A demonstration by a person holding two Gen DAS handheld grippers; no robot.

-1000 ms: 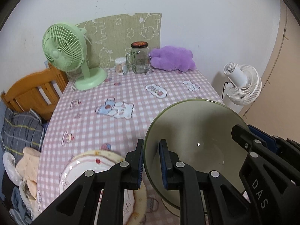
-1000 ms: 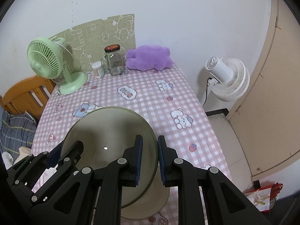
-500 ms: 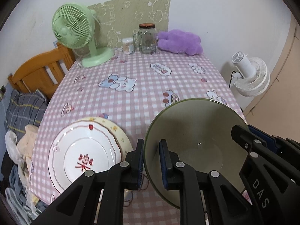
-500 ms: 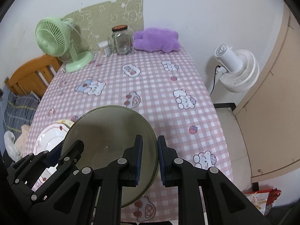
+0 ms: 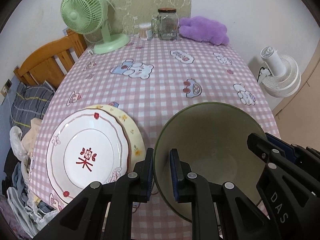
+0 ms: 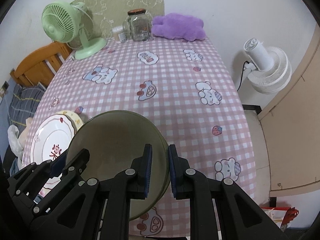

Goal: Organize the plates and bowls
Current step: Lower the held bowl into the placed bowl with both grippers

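Observation:
A large olive-green bowl (image 5: 210,146) is held above the near edge of the table by both grippers. My left gripper (image 5: 161,172) is shut on its left rim. My right gripper (image 6: 159,170) is shut on its right rim; the bowl also shows in the right wrist view (image 6: 116,146). A white plate with a red motif (image 5: 86,156) lies on a yellow flowered plate (image 5: 132,128) at the table's near left, beside the bowl. The same stack shows in the right wrist view (image 6: 52,140).
The table has a pink checked cloth (image 5: 160,84). At its far end stand a green fan (image 5: 90,20), a glass jar (image 5: 167,24), a small cotton-swab tub (image 5: 145,31) and a purple plush (image 5: 204,30). A white floor fan (image 6: 264,68) stands right of the table, a wooden chair (image 5: 48,64) left.
Both grippers have lifted and pulled back with the bowl, so more of the table shows. The plate stack at the near left has come into full view.

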